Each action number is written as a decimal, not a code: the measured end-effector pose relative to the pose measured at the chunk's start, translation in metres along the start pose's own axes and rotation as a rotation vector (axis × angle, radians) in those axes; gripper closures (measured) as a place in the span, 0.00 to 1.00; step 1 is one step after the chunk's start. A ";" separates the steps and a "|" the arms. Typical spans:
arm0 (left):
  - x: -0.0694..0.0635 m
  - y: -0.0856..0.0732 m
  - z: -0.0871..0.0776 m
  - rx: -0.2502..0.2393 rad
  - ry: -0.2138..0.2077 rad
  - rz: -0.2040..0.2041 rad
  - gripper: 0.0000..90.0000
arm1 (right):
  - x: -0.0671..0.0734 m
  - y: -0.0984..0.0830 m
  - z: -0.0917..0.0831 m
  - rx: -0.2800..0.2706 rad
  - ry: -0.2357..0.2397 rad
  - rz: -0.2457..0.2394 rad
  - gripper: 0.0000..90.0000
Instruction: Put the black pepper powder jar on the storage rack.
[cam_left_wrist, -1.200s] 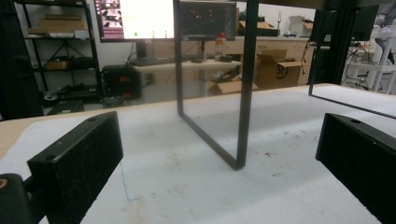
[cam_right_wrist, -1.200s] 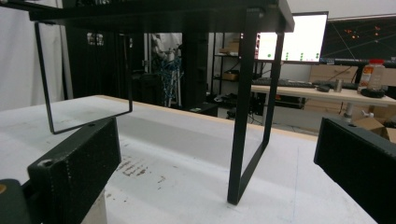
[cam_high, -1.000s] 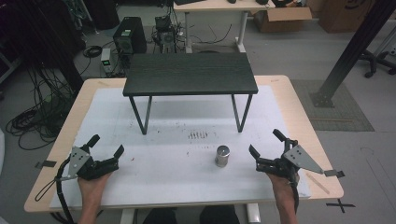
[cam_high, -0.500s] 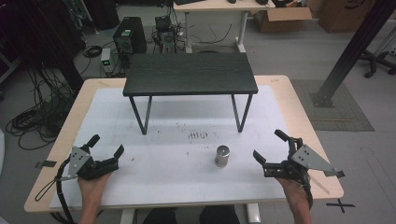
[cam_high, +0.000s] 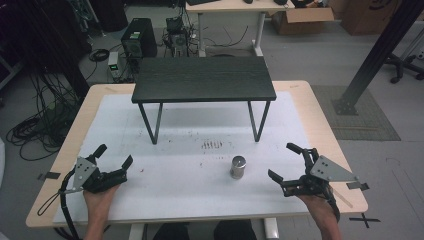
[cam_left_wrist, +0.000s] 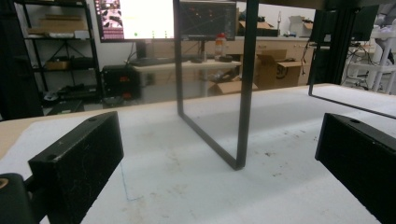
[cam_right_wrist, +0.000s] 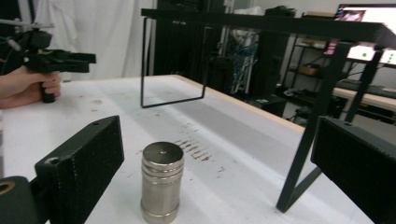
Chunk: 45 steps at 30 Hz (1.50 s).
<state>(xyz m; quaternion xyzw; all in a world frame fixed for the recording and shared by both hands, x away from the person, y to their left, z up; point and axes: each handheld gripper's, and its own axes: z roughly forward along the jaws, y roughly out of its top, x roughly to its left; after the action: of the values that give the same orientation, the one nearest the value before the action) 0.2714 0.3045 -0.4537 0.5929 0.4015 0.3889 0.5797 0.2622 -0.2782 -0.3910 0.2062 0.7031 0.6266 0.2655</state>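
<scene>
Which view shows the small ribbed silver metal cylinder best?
The right gripper view: the small ribbed silver metal cylinder stands upright, close, between the open jaws, ribs clear. The high view shows it small on the white table, left of the right gripper.

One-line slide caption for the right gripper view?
Open right gripper faces an upright metal cylinder on the white table.

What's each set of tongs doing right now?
Left tongs: open, holding nothing.
Right tongs: open, holding nothing, metal cylinder apart from them.
</scene>
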 end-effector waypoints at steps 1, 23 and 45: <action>0.000 0.000 0.000 0.001 0.000 0.000 0.01 | 0.000 0.000 0.001 0.006 0.010 -0.002 0.03; 0.000 0.000 0.000 0.001 0.000 0.000 0.01 | 0.005 -0.004 0.025 0.120 0.165 -0.038 0.03; 0.000 0.000 0.000 -0.002 0.000 0.001 0.02 | 0.015 -0.013 0.054 0.175 0.194 -0.030 0.04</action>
<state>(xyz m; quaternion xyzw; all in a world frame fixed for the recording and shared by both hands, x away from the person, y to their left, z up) 0.2712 0.3048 -0.4537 0.5927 0.4007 0.3895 0.5801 0.2852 -0.2291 -0.4098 0.1565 0.7805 0.5758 0.1865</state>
